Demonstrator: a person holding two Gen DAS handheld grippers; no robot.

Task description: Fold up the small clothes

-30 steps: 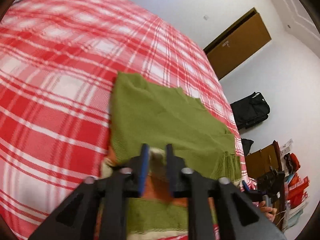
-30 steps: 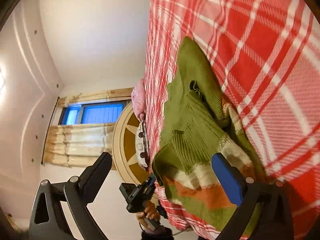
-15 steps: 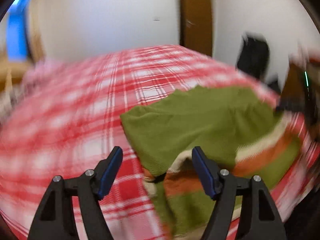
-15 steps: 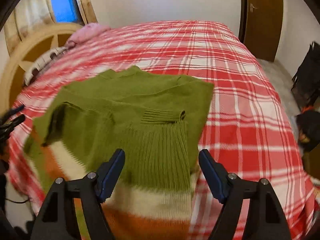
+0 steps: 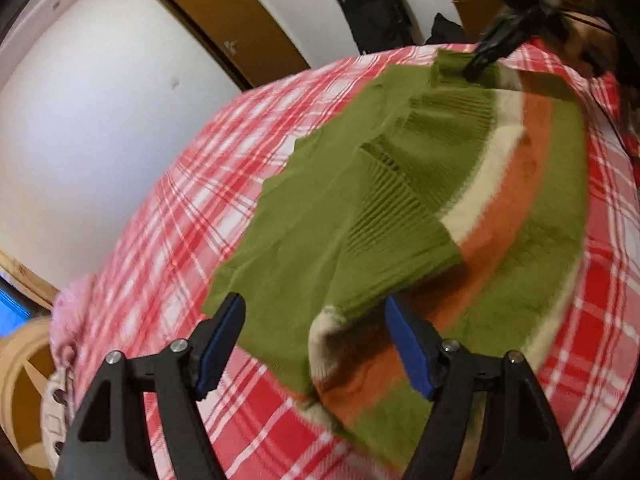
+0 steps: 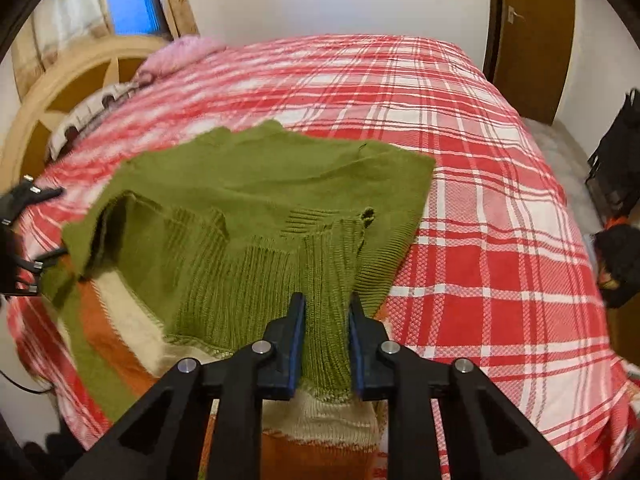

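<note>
A small green knit sweater (image 5: 360, 216) with cream and orange stripes lies partly folded on the red plaid bed cover (image 5: 180, 240). My left gripper (image 5: 313, 304) hovers open over its near folded edge, with nothing pinched. In the right wrist view the sweater (image 6: 260, 184) has its ribbed sleeve cuff (image 6: 324, 340) bunched between the pads of my right gripper (image 6: 326, 304), whose jaws are closing on it. The right gripper (image 5: 492, 52) also shows at the sweater's far end in the left wrist view. The left gripper (image 6: 24, 200) peeks in at the left edge.
The plaid cover (image 6: 480, 240) stretches bare to the right of the sweater. A wooden headboard (image 6: 60, 92) and a pink pillow (image 6: 184, 50) sit at the far left. A brown door (image 6: 528, 40) and a black bag (image 5: 372, 12) stand past the bed.
My left gripper has opened and let go of the sweater fold it pinched. The right gripper has gone from wide open to closed around the ribbed cuff. Both views have rolled.
</note>
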